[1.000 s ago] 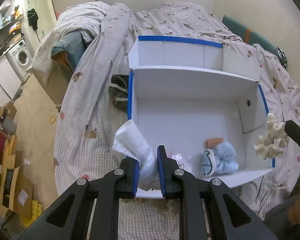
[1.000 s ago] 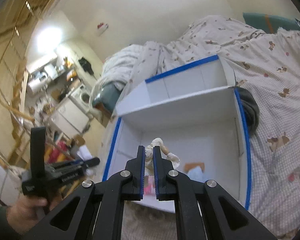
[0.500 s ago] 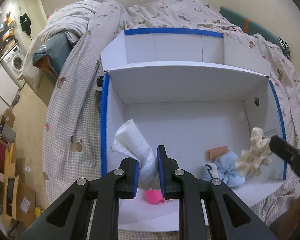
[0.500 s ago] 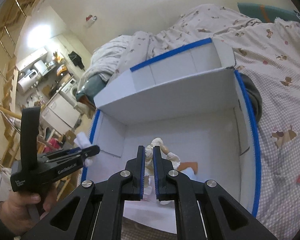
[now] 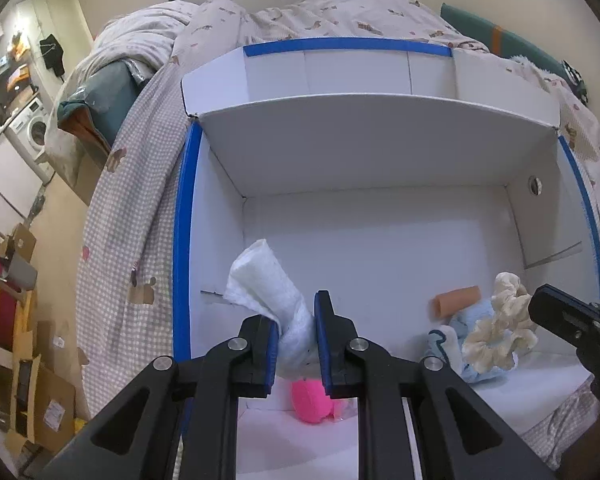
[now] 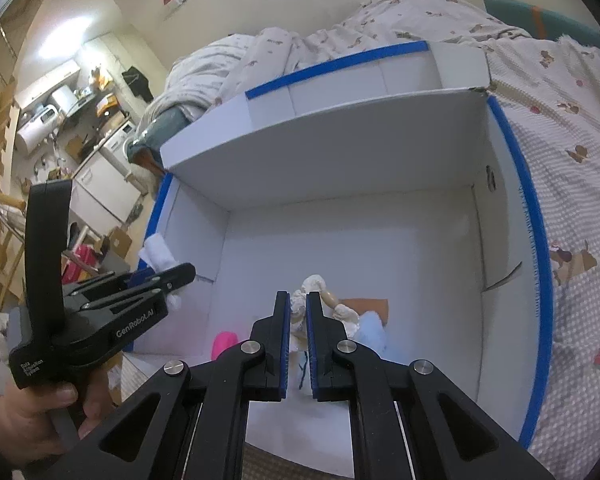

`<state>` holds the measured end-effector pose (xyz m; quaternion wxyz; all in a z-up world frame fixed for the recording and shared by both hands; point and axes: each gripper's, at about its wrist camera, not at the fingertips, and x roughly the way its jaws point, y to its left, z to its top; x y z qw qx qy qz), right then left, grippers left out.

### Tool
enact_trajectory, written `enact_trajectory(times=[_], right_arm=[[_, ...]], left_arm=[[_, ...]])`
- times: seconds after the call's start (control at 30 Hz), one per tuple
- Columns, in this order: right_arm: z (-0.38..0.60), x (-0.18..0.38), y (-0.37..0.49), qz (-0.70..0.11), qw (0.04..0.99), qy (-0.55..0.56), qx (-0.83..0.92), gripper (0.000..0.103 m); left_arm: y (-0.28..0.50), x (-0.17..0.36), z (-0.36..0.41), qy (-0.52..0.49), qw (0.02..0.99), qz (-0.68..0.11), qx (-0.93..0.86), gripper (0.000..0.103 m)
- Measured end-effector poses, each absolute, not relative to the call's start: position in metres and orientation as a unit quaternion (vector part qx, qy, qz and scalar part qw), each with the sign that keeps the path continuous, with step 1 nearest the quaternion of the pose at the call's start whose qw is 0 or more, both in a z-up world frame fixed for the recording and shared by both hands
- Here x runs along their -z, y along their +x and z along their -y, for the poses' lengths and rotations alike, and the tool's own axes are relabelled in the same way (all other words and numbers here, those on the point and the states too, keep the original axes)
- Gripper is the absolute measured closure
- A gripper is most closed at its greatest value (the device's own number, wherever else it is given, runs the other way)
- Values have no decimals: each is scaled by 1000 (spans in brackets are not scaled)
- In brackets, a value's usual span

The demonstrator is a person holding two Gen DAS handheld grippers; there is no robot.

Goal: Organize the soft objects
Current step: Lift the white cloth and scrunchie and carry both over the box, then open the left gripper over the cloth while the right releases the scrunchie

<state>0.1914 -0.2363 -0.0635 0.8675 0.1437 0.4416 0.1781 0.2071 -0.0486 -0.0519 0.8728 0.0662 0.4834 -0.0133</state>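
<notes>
Both grippers are now hanging over the inside of the white box point(image 5: 380, 240), where a second ago they were coming in from its near edge; the pink item point(image 5: 310, 400), hidden behind the near wall at first, is now showing on the box floor at 6 o'clock in the left wrist view. That is suggesting both loads are about ready to be dropped in.

The left gripper point(image 5: 296, 336) is closing narrowly on the white cloth point(image 5: 260, 280), whose free end is sticking up toward 11 o'clock, well above the floor of the box. The right gripper point(image 6: 297, 320) is pinching the cream scrunchie point(image 5: 496, 324) with only a slim gap, holding it directly over the light blue plush point(image 5: 468, 332) and near the tan tube point(image 5: 456, 302), at 4 o'clock in the left view
</notes>
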Motion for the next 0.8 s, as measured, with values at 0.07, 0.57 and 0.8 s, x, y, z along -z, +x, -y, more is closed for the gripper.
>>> enact_trajectory(times=[0.07, 0.57, 0.8], right_arm=[[234, 66, 193, -447, 867, 136, -176, 93], [231, 77, 197, -471, 858, 121, -165, 93], [229, 77, 199, -471, 859, 118, -163, 92]], left_arm=[[207, 54, 50, 72, 873, -483, 13, 88], [204, 66, 59, 75, 865, -495, 31, 87], [204, 64, 61, 80, 869, -487, 28, 84]])
